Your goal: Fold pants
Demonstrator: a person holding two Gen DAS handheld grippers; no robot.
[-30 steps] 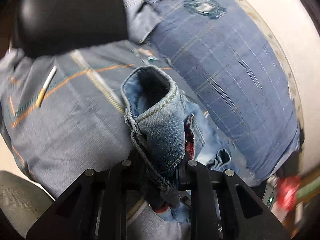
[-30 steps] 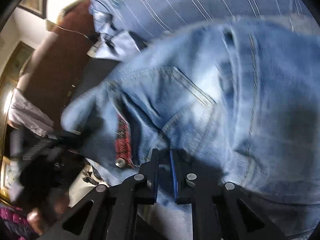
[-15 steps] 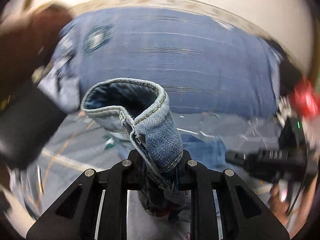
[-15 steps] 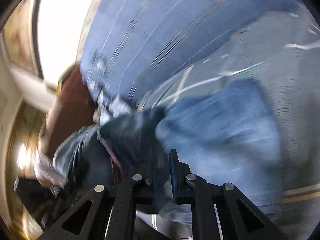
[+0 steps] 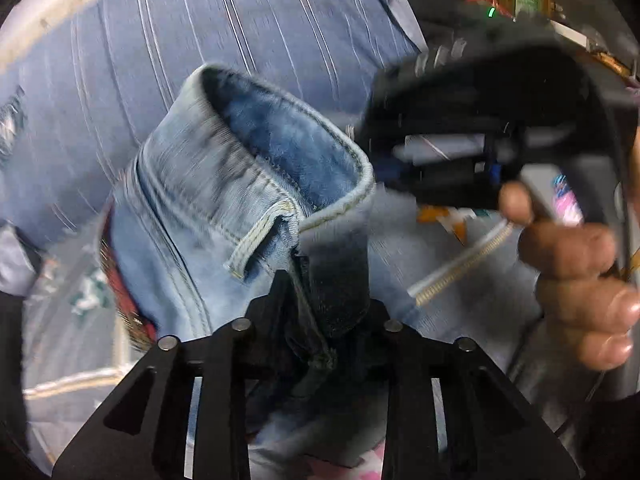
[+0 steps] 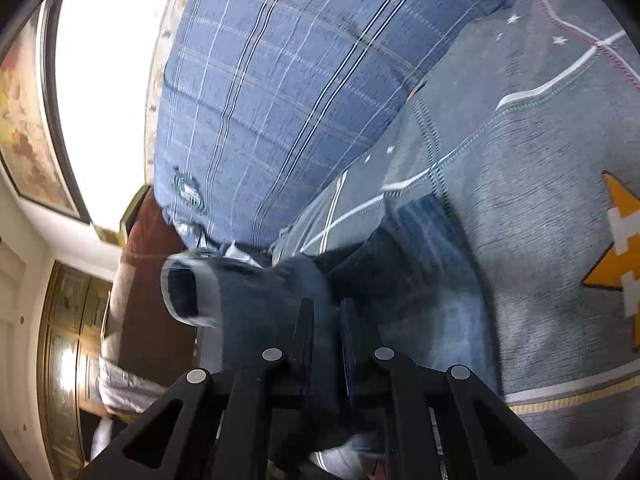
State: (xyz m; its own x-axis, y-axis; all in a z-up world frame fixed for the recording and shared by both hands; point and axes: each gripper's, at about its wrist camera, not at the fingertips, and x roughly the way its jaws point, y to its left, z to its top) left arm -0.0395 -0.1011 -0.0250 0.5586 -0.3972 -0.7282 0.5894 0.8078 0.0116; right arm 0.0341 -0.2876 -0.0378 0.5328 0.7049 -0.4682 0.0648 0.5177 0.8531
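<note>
The pants are light blue jeans (image 5: 224, 208), lifted off the bed. My left gripper (image 5: 320, 312) is shut on the waistband by a belt loop (image 5: 260, 240), and the band curls up in front of it. My right gripper (image 6: 324, 320) is shut on another bunch of the jeans (image 6: 256, 300), which hangs dark and blurred in front of the fingers. In the left wrist view the right gripper's black body (image 5: 480, 140) and the hand holding it (image 5: 576, 264) are close at the right.
A grey bedspread (image 6: 540, 208) with white stitching and an orange pattern lies below. A big blue striped pillow (image 6: 280, 100) sits behind it (image 5: 200, 40). A brown headboard (image 6: 140, 300) and a wooden cabinet (image 6: 68, 340) stand at the left.
Both grippers have swung with the jeans held fast. The right gripper has come close beside the left one. More waistband now stands in front of the left gripper.
</note>
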